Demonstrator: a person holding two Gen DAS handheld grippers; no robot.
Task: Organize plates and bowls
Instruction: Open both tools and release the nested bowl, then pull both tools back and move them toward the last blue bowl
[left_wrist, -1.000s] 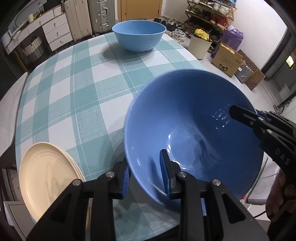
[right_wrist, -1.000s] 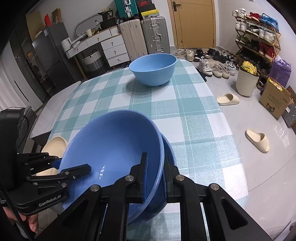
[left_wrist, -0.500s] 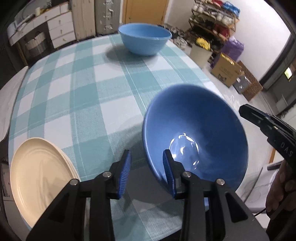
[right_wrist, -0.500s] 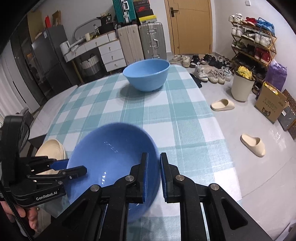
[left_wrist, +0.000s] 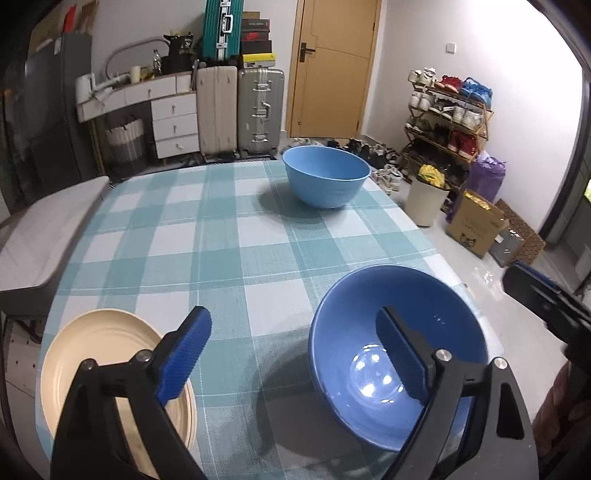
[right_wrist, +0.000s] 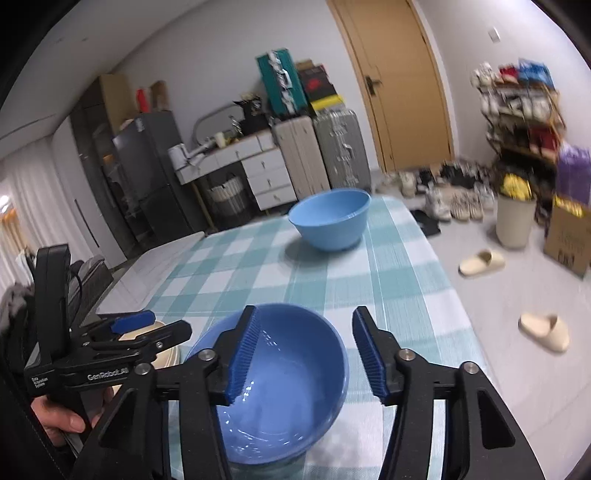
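Two claws let go of near bowl

Both spread wide, nothing gripped: left claw (left_wrist: 291, 354) gaping, one pad over the cream plates (left_wrist: 107, 354), the other hanging above the near bowl (left_wrist: 397, 354) hollow without pressing on it. Right claw (right_wrist: 306, 354) likewise parted, one pad over the bowl's inside, the other out past its rim, rim between them but untouched. Jaws of both just been opening, so judged a release after setting down.

Near bowl sitting upright on the checked worktop (left_wrist: 221, 236), close to the near edge and just right of the plates. Plates at the near left corner, apparently stacked, count unclear. Far bowl (left_wrist: 327, 175), lighter blue, alone at the far edge, well apart from everything else.

Reasoning on placement: near bowl probably parked beside the plates to gather the crockery at one end; grabbed from both sides likely because of its wide, slippery rim. Judged partway through: far bowl not yet collected. Next likely a reach across the worktop for it, then nesting with the near bowl. Risk: slick glazed rim sliding between pads, and near bowl close enough to the edge to be knocked off
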